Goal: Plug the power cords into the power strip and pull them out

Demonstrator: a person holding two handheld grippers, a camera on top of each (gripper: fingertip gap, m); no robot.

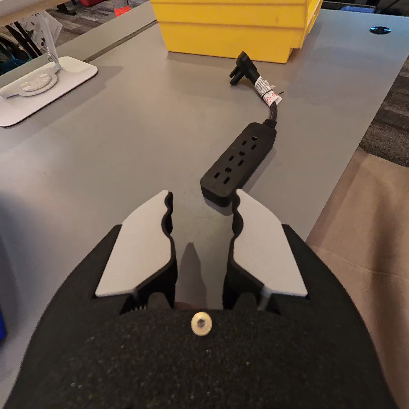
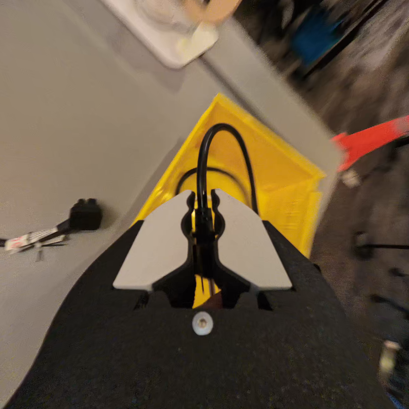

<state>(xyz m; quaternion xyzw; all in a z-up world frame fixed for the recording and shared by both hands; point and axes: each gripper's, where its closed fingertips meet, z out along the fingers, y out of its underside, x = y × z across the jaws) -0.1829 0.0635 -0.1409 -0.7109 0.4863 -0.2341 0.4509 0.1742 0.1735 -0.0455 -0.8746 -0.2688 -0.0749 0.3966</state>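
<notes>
We hold left gripper (image 1: 201,194) jaws wide, power strip (image 1: 240,163) just ahead-right; right gripper (image 2: 202,194) clamps black cord (image 2: 204,155) above yellow bin (image 2: 276,168).

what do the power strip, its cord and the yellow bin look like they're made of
Power strip: matte black moulded plastic, judging by its dull, even surface. Its cord: seems to have a woven fabric sleeve; a braided texture shows. Yellow bin: glossy rigid plastic, with moulded ridges and soft highlights.

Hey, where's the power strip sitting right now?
In the left wrist view, the black power strip lies on the grey table, just ahead-right of the open left gripper, nearer than the yellow bin.
</notes>
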